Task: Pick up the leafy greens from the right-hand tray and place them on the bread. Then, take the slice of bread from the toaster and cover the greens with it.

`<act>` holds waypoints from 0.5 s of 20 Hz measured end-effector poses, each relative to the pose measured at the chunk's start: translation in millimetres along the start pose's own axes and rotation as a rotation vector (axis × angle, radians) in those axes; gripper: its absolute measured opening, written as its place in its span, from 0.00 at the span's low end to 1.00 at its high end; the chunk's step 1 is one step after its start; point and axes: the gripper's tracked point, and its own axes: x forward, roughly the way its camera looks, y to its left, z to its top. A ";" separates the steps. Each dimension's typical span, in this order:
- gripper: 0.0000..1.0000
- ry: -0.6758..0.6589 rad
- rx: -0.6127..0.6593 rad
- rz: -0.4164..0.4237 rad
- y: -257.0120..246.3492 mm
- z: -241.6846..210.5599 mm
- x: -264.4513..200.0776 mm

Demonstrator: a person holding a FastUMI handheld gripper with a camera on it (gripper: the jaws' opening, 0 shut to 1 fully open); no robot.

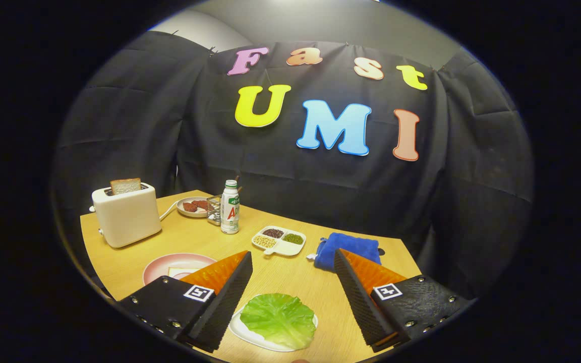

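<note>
Clearly, I am only getting started here. Through the gripper view I am looking along my claw (293, 282), and its two fingers are standing spread wide, pinching nothing. The leafy greens (279, 319) are lying flat on their white tray (250, 337) on the wooden surface (285, 275), down between my fingers and a little nearer the left finger than the right one. I am hovering above them, not touching them as far as I can tell.

Beyond my left finger the pink plate (162, 267) is sitting with the bread (177, 273) on it; the finger is covering part of both, but what I can see of the bread is bare. Further back on that side, the white toaster (126, 216) is holding the second slice of bread (125, 186), which is poking up out of its slot.

So I am judging that nothing is done yet: the greens are waiting to be lifted and laid on the bread, and the toaster slice is waiting to go on top.

Elsewhere, a bottle (230, 207), a small dish of something red (193, 206), a divided dish of beans (279, 240) and a blue cloth (347, 249) are standing farther off, well apart from my claw.
</note>
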 end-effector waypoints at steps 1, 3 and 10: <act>0.99 0.017 0.011 0.013 2.8 -5.2 3.3; 0.99 0.050 0.032 0.038 8.5 -15.9 7.7; 0.99 0.126 0.027 0.057 14.1 -43.1 19.8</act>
